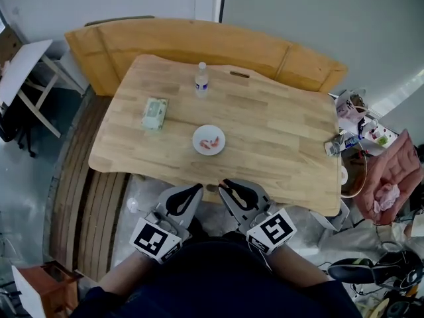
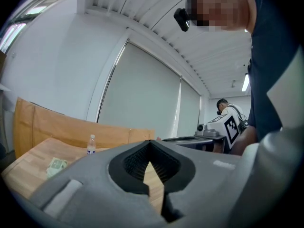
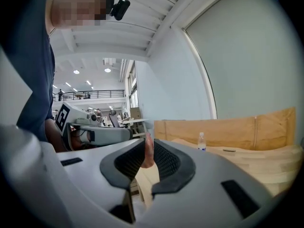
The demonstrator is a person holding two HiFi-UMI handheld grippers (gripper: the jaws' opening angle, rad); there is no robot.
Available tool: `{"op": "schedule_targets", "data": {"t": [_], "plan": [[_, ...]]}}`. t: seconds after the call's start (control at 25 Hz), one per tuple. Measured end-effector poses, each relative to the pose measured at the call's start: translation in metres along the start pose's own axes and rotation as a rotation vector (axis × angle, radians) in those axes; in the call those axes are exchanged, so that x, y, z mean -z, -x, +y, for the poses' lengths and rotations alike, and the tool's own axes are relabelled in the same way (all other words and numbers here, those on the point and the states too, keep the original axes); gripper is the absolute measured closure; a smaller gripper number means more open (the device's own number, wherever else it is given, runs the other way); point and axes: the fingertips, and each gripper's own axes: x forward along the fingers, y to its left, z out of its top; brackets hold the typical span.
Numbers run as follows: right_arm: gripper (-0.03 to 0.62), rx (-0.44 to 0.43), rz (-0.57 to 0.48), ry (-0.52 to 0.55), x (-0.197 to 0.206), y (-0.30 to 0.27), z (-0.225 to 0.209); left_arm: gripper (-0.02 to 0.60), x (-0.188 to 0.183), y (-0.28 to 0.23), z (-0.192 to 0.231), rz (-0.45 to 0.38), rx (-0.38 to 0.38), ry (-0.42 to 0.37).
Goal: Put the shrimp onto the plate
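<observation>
A small white plate (image 1: 198,134) sits mid-table with pink shrimp (image 1: 212,142) on it. Both grippers hang in front of the table's near edge, short of the plate. My right gripper (image 1: 224,186) (image 3: 148,148) is shut on a pink shrimp (image 3: 148,154), which stands upright between its ribbed pads. To its left, my left gripper (image 1: 197,190) (image 2: 151,144) is shut with its tips touching and nothing held. In the left gripper view the right gripper (image 2: 190,139) shows beside it.
On the wooden table (image 1: 278,131) stand a water bottle (image 1: 201,79) at the back and a green tissue pack (image 1: 154,113) at the left. A curved wooden bench (image 1: 199,38) runs behind. A person in pink (image 1: 391,171) and cluttered items (image 1: 358,111) are at the right.
</observation>
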Motion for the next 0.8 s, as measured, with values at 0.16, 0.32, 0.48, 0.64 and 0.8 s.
{"op": "schedule_targets", "data": {"t": [0.16,0.32,0.48,0.64,0.8], "plan": [[0.530,0.005,0.013,-0.001,-0.002,-0.018,-0.014,0.578,-0.005,-0.005,0.020,-0.007,-0.008,0.011],[0.530,-0.022,0.025,0.004,0.001,-0.036,-0.029,0.577,-0.004,-0.013,0.036,0.000,-0.043,0.020],[0.530,-0.050,0.044,-0.005,0.008,-0.053,-0.050,0.577,-0.006,-0.027,0.052,-0.015,-0.091,0.025],[0.530,-0.087,0.080,0.003,0.015,-0.065,-0.072,0.577,-0.007,-0.044,0.059,0.012,-0.129,0.042],[0.530,-0.124,0.113,0.028,0.023,-0.079,-0.092,0.578,-0.006,-0.059,0.067,0.003,-0.157,0.053]]}}
